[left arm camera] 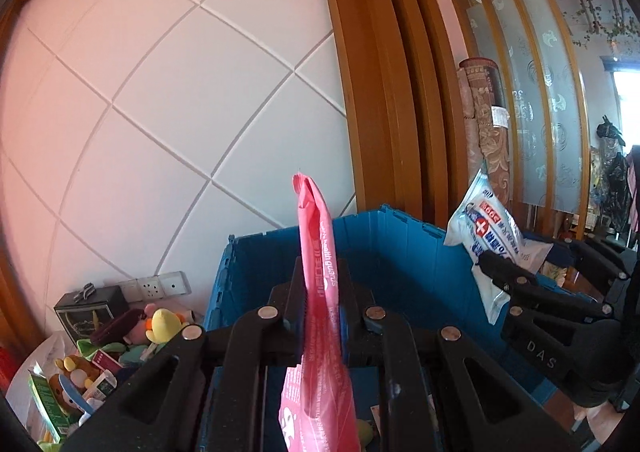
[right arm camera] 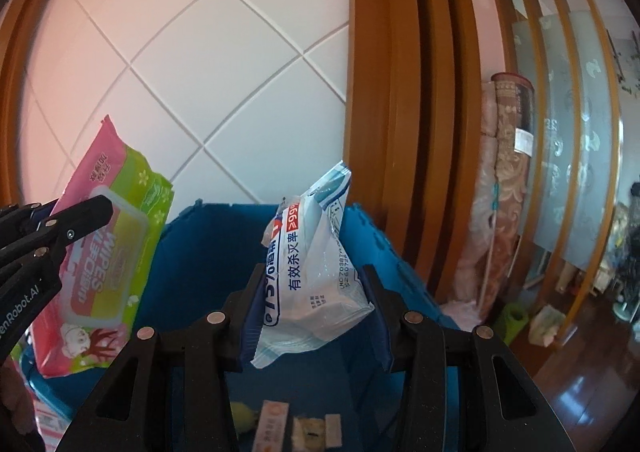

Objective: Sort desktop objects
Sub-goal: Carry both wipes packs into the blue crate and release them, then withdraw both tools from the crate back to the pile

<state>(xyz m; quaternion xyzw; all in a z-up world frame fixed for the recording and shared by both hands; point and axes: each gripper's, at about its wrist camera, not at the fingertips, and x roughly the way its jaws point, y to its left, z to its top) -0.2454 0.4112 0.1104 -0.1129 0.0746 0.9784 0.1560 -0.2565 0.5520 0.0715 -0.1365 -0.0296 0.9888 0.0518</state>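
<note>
Left gripper (left arm camera: 318,322): clamped on the pink wipes pack (left arm camera: 320,292), held edge-up over the blue crate (left arm camera: 404,252).
Right gripper (right arm camera: 316,312): clamped on the white wipes pack (right arm camera: 316,272) above the crate.

The left tongs (left arm camera: 316,316) are clamped nearly fully together on a thin pink pack (left arm camera: 320,292), pointing slightly below level. The right tongs (right arm camera: 314,308) stand partly apart, their pads pressing both sides of a white-and-blue wipes pack (right arm camera: 316,264), also tilted slightly down, just beside the left.
</note>
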